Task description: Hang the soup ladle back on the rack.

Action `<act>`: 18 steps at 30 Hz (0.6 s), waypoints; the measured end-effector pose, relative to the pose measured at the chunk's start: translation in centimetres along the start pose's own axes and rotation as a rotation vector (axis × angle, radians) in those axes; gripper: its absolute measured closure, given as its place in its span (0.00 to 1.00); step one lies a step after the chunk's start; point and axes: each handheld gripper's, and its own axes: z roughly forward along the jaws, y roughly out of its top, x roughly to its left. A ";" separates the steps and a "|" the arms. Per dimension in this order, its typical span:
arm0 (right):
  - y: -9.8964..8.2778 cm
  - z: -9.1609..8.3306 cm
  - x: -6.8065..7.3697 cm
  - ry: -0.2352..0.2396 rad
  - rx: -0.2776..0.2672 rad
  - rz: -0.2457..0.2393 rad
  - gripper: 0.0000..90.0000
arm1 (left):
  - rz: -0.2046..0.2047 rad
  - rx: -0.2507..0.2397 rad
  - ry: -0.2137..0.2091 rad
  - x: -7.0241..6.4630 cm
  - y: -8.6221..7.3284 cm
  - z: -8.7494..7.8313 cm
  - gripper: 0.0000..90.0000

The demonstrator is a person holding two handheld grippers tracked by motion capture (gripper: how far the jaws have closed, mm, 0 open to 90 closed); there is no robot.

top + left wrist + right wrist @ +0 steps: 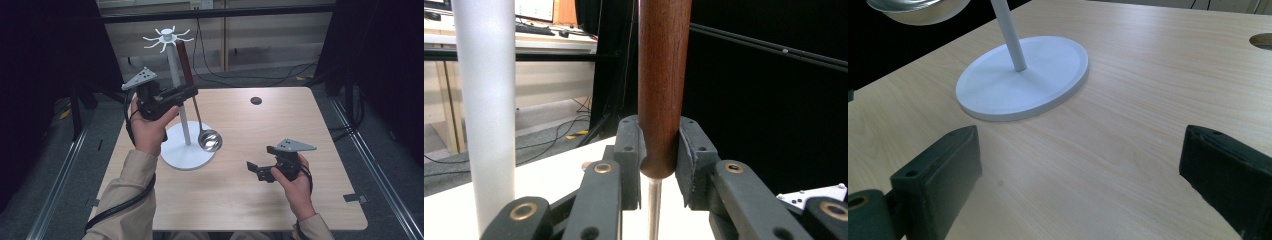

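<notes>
Wooden and dark brown, the handle of the ladle [186, 65] stands almost upright just beside the white pole of the utensil stand [176, 75], at about 3 o'clock from it in the high view. Its steel bowl [209, 140] hangs low, just above the round base [177, 157], and the handle top is near the hooks [167, 38] of the crown.

The left gripper [659, 165] pinches the handle at its lower end, where the wood meets the thin steel shaft [654, 210]; the two pads press on both sides. The grip seems firm but sits low on the handle, so I think the ladle can swing if the hand tilts.

To do this step well, I would keep the handle vertical, raise it slowly along the pole, and bring the top end to one hook without knocking the stand. I cannot tell if the handle has a hole or loop.

The right gripper [261, 170] rests at 4 o'clock on the wooden table [280, 200], with its jaws spread and nothing between them. It could steady the base if it slides.
</notes>
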 end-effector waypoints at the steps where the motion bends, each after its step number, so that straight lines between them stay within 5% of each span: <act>1: 0.0 0.0 0.0 -0.001 -0.001 0.001 0.03 | 0.000 0.000 -0.003 0.0 0.0 0.0 0.82; 18: -0.1 0.0 -0.2 0.003 -0.001 0.003 0.03 | 0.002 -0.017 0.024 0.6 -0.1 -0.5 0.82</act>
